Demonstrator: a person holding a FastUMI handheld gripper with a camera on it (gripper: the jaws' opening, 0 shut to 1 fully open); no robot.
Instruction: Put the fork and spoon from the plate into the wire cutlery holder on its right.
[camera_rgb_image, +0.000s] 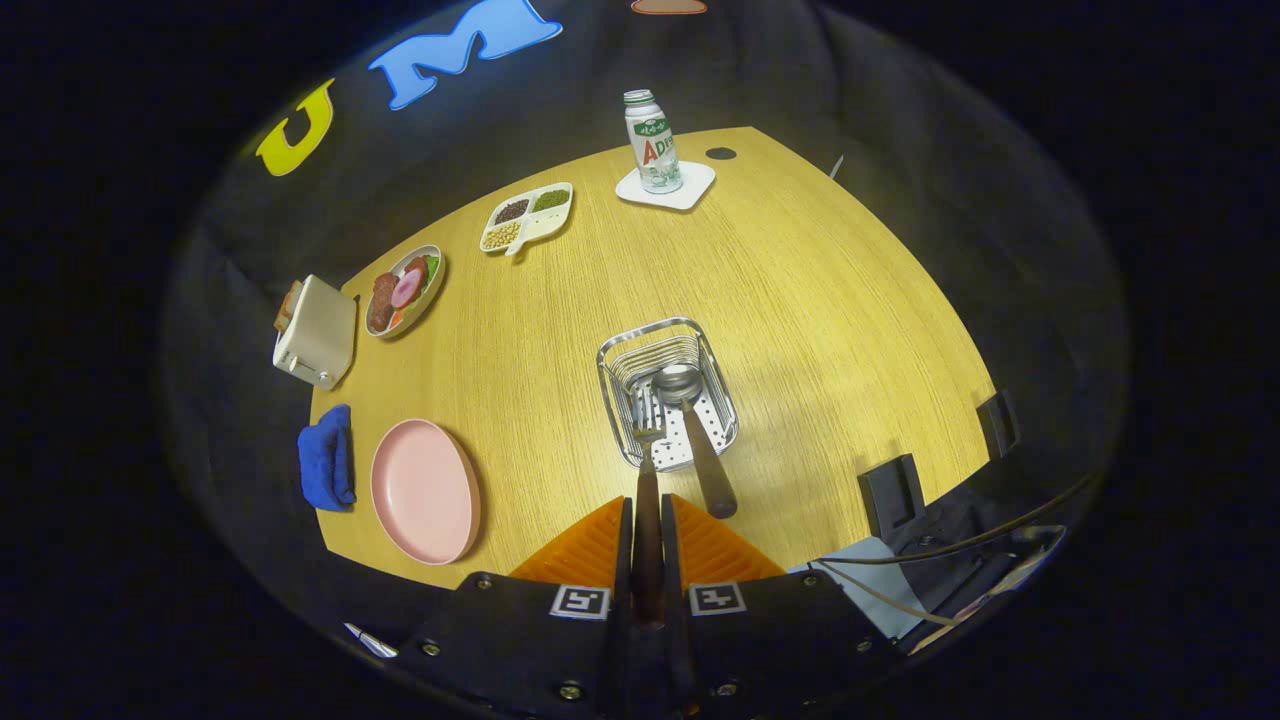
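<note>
Right now your claw (648, 545) is clamped on the handle of the fork (648, 440), whose tines hang over the wire holder (668, 395), where the spoon (692, 420) already leans with its bowl inside and its handle out over the near rim; the pink plate (425, 490) sits bare, well off to the left on the desk (820, 300). If you let go too high, the fork may knock the spoon, bounce out or tip the light holder. The bottle (652, 142) label carries writing I cannot make out for certain.
</note>
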